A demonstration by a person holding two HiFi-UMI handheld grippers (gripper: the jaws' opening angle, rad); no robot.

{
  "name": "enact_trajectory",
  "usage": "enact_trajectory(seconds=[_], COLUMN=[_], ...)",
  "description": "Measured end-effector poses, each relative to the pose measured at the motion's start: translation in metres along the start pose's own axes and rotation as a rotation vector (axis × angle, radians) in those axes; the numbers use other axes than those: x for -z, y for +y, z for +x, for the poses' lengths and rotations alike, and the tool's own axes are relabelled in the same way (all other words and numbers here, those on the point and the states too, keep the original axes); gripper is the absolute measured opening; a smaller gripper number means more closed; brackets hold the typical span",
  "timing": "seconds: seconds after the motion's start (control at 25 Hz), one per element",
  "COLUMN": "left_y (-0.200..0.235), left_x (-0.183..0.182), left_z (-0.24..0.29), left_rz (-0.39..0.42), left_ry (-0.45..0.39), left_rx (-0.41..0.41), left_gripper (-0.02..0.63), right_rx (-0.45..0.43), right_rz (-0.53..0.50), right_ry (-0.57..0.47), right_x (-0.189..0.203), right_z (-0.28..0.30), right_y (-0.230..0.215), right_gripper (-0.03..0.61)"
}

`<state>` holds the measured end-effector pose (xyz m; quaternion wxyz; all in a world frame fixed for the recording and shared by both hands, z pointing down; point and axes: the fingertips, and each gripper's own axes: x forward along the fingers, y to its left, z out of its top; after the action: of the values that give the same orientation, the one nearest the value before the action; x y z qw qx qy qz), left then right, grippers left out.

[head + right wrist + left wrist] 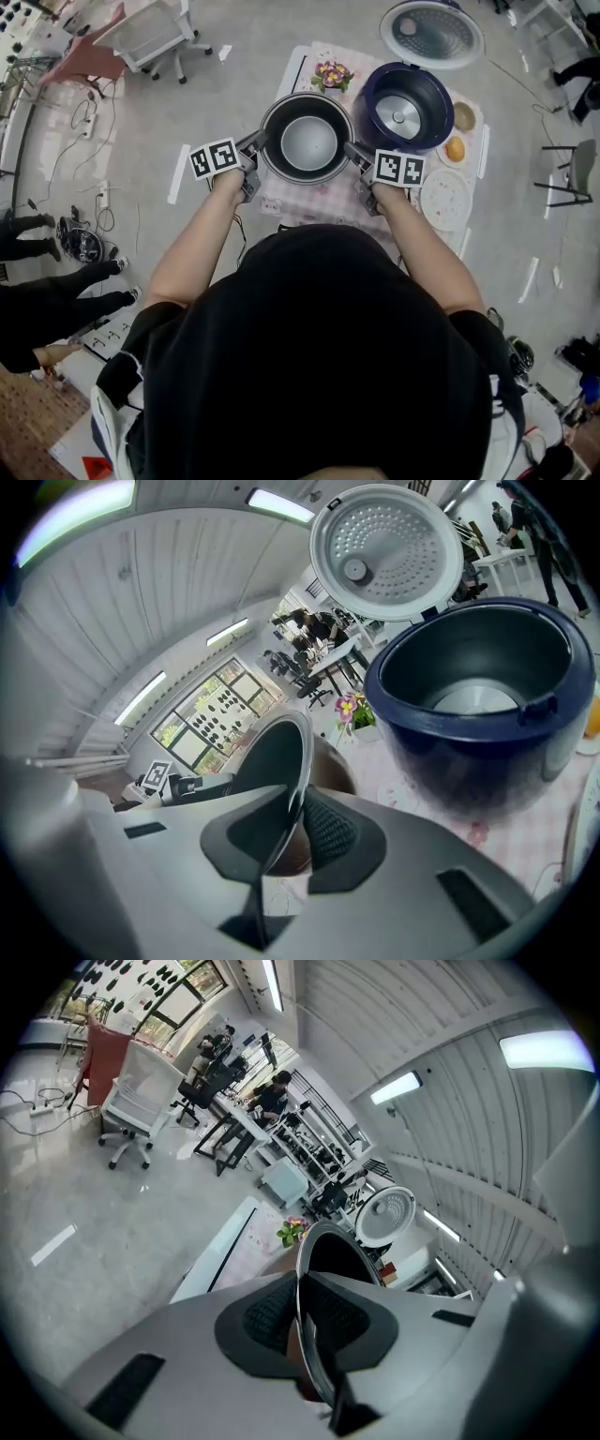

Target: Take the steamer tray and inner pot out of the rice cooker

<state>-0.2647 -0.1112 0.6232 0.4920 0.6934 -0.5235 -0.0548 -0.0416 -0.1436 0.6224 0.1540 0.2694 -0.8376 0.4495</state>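
Observation:
The dark metal inner pot (307, 139) hangs over the cloth-covered table (298, 202), left of the rice cooker (409, 107). My left gripper (255, 146) is shut on the left side of its rim. My right gripper (355, 152) is shut on the right side. In the left gripper view the pot's thin rim (330, 1239) runs between the ribbed pads of that gripper (302, 1314). The right gripper view shows the same grip (291, 822) on the pot (270, 749), with the dark blue cooker (480, 710) empty and its lid (384, 550) raised. A white perforated steamer tray (445, 200) lies at the table's right.
A small pot of flowers (332, 75) stands at the table's far edge behind the inner pot. A small bowl (464, 116) and an orange round item (455, 149) sit right of the cooker. Office chairs (155, 37), cables and people's legs (56, 300) are on the floor to the left.

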Motion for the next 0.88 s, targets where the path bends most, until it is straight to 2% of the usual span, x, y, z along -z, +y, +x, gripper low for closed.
enact_trajectory(seconds=[0.48, 0.88], left_y=[0.049, 0.059], left_x=[0.039, 0.047], left_z=[0.031, 0.045], left_rz=[-0.024, -0.019], left_ry=[0.115, 0.145], left_rx=[-0.069, -0.079], left_gripper=[0.055, 0.055], right_rx=[0.052, 0.078], right_rz=[0.087, 0.135], right_ry=[0.093, 0.123], right_x=[0.050, 0.068], right_z=[0.022, 0.030], right_y=[-0.037, -0.057], right_gripper=[0.060, 0.063])
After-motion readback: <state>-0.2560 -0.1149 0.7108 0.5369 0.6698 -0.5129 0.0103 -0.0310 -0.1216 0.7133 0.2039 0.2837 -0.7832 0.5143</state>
